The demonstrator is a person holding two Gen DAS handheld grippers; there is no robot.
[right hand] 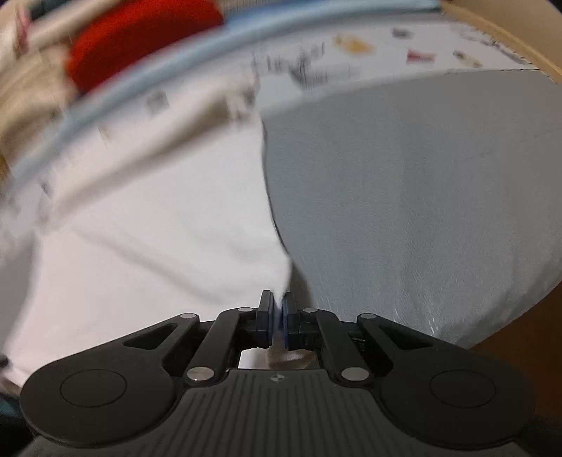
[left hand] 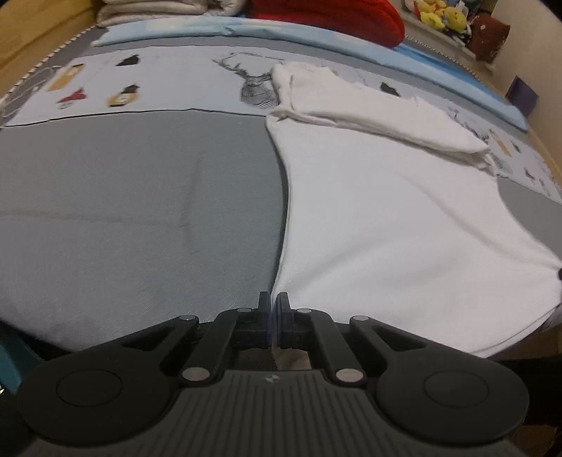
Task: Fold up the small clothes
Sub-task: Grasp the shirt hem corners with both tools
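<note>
white shirt point(left hand: 404, 211): soft, light, limp, on bed point(left hand: 140, 211) | left gripper point(left hand: 274, 302) fingers pinch its near corner | right gripper point(right hand: 278, 302) fingers pinch the other corner | hold hem corners.

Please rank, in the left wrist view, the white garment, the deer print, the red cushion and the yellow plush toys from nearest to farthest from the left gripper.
From the left gripper:
1. White garment, right at its fingertips.
2. Deer print, mid-bed.
3. Red cushion, far edge.
4. Yellow plush toys, beyond, top right.
</note>
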